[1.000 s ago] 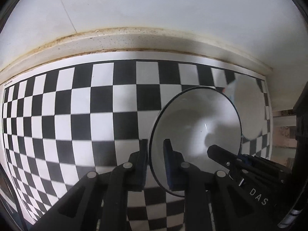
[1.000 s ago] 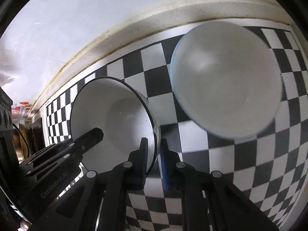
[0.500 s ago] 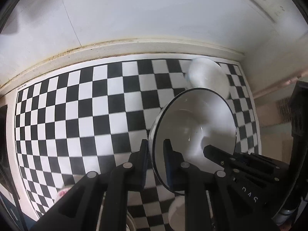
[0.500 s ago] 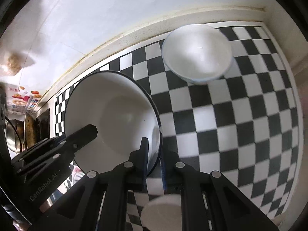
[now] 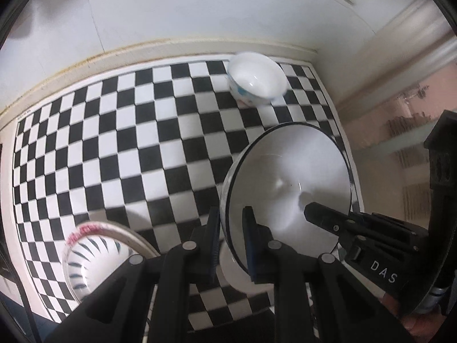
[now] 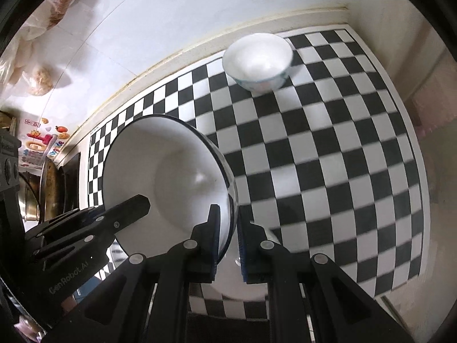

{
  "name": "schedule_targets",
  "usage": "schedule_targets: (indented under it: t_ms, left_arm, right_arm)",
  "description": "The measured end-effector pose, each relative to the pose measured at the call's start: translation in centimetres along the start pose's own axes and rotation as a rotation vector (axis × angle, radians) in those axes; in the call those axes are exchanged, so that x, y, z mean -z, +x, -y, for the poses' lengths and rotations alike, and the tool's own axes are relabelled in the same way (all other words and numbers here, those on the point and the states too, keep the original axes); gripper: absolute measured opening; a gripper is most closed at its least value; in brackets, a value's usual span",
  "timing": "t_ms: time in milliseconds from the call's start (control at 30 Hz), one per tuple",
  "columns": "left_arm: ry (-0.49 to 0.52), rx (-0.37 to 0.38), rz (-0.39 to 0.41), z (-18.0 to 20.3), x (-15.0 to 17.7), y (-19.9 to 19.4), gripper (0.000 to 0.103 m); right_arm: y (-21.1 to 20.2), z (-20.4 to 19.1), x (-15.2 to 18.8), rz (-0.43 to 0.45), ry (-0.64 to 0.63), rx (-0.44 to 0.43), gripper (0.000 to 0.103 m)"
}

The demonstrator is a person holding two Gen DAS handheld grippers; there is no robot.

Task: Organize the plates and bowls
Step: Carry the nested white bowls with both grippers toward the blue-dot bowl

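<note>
i see the checkered mat (image 6: 328, 148) under me, a white wall (image 6: 177, 11) at twelve o'clock, fruit stickers (image 6: 42, 140) at nine.

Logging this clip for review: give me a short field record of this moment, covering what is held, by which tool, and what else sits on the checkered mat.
held item: dark-rimmed white bowl, tilted, lifted off the mat
left tool: shut on the bowl's rim
right tool: shut on the opposite rim
surface: checkered mat against a white wall
far bowl: small white bowl, upright, near the wall
near-left item: blue-striped bowl, partly hidden by the left tool
below held bowl: white dish, mostly hidden
</note>
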State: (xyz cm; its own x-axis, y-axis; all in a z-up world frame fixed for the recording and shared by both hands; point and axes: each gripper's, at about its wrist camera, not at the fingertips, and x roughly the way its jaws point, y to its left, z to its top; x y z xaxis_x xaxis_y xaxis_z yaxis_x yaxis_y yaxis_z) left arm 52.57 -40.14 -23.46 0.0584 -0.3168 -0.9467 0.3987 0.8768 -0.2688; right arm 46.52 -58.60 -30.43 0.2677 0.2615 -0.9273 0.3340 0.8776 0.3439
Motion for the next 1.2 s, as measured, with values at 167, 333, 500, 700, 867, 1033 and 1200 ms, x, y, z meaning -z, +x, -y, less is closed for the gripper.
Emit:
schedule_targets:
  t_ms: [167,333,500,700,867,1033,1200]
  left_arm:
    - [0.012,0.017,-0.049,0.6,1.9,1.0,0.013]
    - [0.029,0.008,-0.111,1.2,3.5,3.3,0.013]
    - [0.044,-0.013,-0.175,1.6,4.8,6.0,0.013]
    - [0.088,-0.045,-0.238,2.5,6.2,8.8,0.013]
    - [0.101,-0.055,-0.247,2.8,6.8,9.5,0.013]
    - [0.086,-0.052,-0.249,2.6,6.9,9.6,0.012]
    - [0.079,-0.054,-0.254,2.2,6.6,9.4,0.011]
  right_arm:
    - [0.4,1.4,2.6,-0.024,0.024,0.003,0.013]
    - [2.6,3.3,5.0,-0.079,0.063,0.002,0.013]
    - [4.7,5.0,6.7,-0.128,0.086,0.021,0.013]
    - [5.7,6.5,7.4,-0.148,0.097,0.041,0.013]
    - [6.1,6.8,7.6,-0.158,0.088,0.058,0.013]
    - [6.5,6.6,7.4,-0.186,0.099,0.054,0.013]
    - [6.5,6.5,7.5,-0.201,0.11,0.043,0.014]
